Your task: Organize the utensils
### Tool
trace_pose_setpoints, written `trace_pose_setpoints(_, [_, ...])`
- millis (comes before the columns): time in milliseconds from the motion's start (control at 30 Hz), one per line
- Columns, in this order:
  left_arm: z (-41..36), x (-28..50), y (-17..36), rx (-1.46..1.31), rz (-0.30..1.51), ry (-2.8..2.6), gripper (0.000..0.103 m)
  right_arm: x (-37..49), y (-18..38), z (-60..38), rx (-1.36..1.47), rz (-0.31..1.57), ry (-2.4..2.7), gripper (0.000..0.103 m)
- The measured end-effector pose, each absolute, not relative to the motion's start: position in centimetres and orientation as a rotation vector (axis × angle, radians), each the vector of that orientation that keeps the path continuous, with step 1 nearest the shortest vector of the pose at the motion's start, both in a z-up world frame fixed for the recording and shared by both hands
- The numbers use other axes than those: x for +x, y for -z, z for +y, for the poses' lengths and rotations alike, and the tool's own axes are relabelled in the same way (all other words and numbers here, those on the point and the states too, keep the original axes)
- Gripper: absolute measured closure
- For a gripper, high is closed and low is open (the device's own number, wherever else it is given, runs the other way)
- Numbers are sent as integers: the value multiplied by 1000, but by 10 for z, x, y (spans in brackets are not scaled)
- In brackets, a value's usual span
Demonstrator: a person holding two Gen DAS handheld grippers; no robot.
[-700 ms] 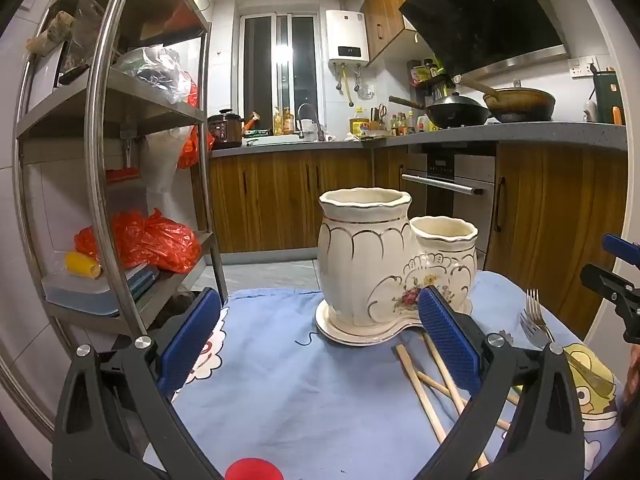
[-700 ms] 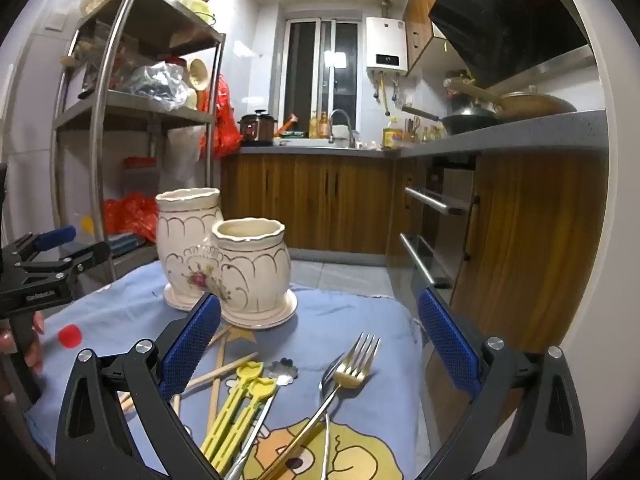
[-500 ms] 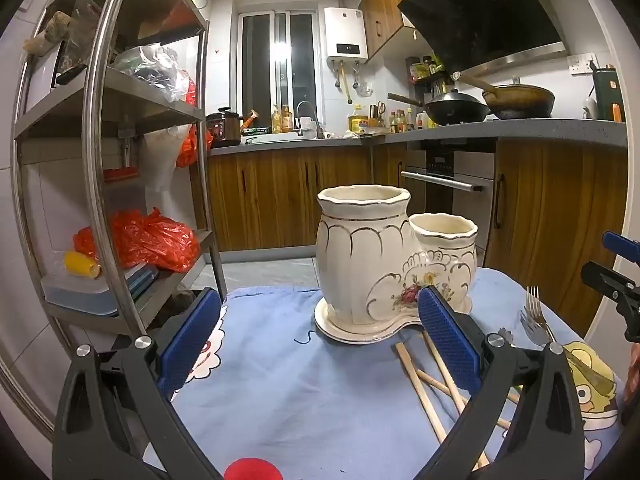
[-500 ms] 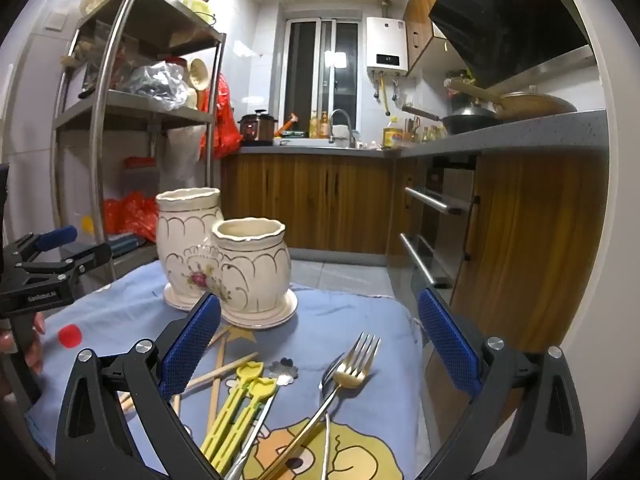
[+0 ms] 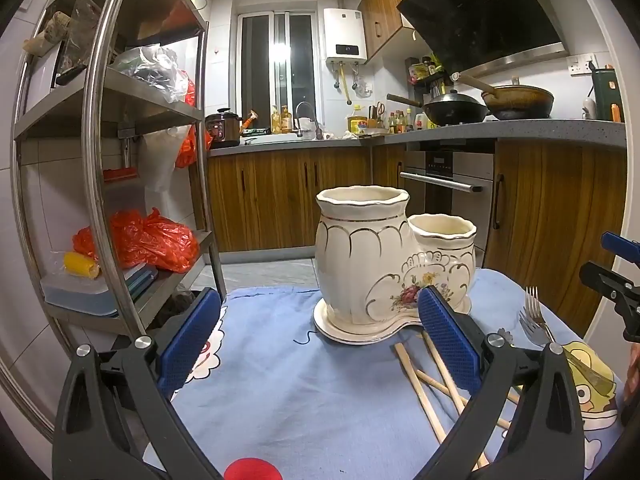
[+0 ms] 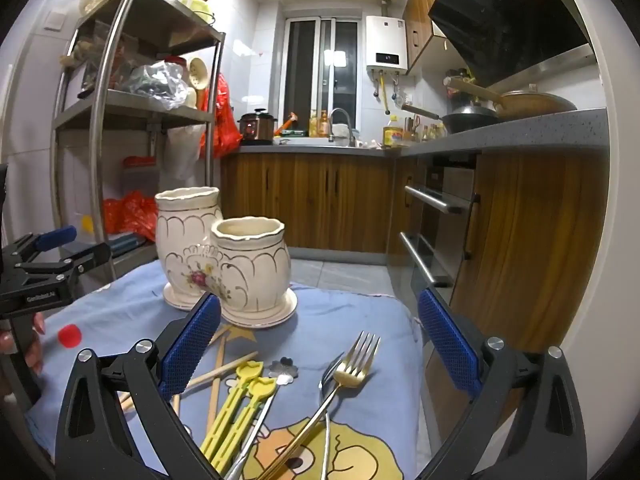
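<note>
hovering open-jawed, both grippers above loose utensils beside ceramic holder

**What We Cannot See**

We lose the chopsticks partly behind the left gripper's right finger. The forks and yellow tongs run off the right view's lower edge. The holder hides its own interior. Counter bottles are too small for us to identify.

Cream gilt-trimmed holder with pink rose, blue cartoon cloth, yellow, perhaps plastic, chopsticks, gold fork.
</note>
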State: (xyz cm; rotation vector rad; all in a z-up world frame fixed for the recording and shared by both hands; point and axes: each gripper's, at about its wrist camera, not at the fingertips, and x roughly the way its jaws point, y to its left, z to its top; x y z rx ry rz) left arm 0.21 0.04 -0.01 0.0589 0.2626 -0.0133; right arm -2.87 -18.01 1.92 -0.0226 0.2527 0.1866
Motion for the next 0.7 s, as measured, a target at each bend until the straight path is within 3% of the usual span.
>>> trace_pose_setpoints(700, [1,1,0,59,262,13,5,-28,-19,-180,-23,254,-187,5])
